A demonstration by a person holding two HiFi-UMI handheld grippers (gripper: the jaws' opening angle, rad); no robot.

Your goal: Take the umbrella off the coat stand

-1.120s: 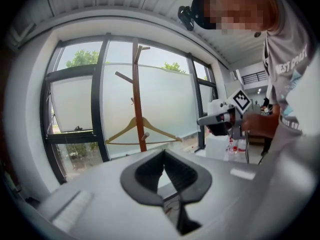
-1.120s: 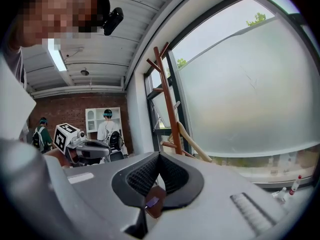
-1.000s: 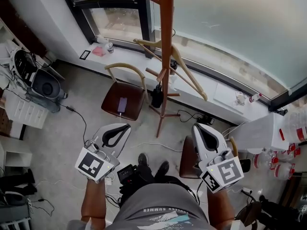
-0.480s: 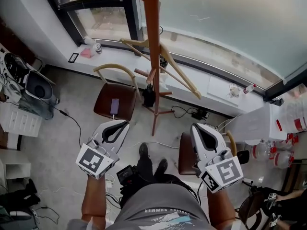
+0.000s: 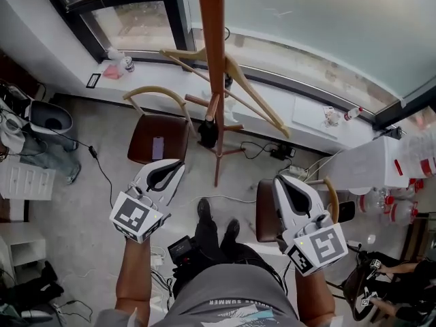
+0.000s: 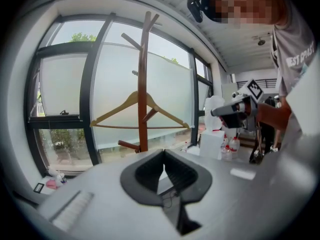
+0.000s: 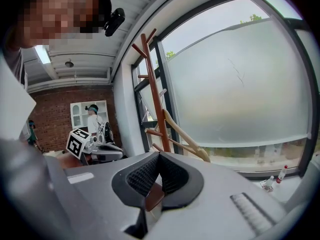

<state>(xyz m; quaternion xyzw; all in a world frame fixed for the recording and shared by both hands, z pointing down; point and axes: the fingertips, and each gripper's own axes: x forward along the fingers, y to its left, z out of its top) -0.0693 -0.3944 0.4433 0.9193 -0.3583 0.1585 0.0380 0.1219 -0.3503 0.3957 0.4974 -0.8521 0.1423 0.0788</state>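
A tall wooden coat stand (image 5: 216,80) rises by the window with a wooden hanger (image 5: 235,80) on it. Low on the stand, a small black folded umbrella (image 5: 208,133) hangs from a peg. My left gripper (image 5: 180,163) is shut and empty, short of the stand's foot and to its left. My right gripper (image 5: 280,180) is also shut and empty, to the stand's right. In the left gripper view the jaws (image 6: 164,155) meet before the stand (image 6: 143,84), and the umbrella is hidden. The right gripper view shows closed jaws (image 7: 159,156) and the stand (image 7: 154,89).
A brown chair (image 5: 155,138) with a phone (image 5: 157,146) on its seat stands left of the stand. A second chair (image 5: 264,213) is under my right gripper. Cables cross the floor. A white box (image 5: 368,176) and bottles stand at the right. Another person (image 5: 392,271) is at the lower right.
The left gripper has moved forward toward the stand's foot. The right gripper has sunk a little. Both stayed shut. The stand looks nearer.
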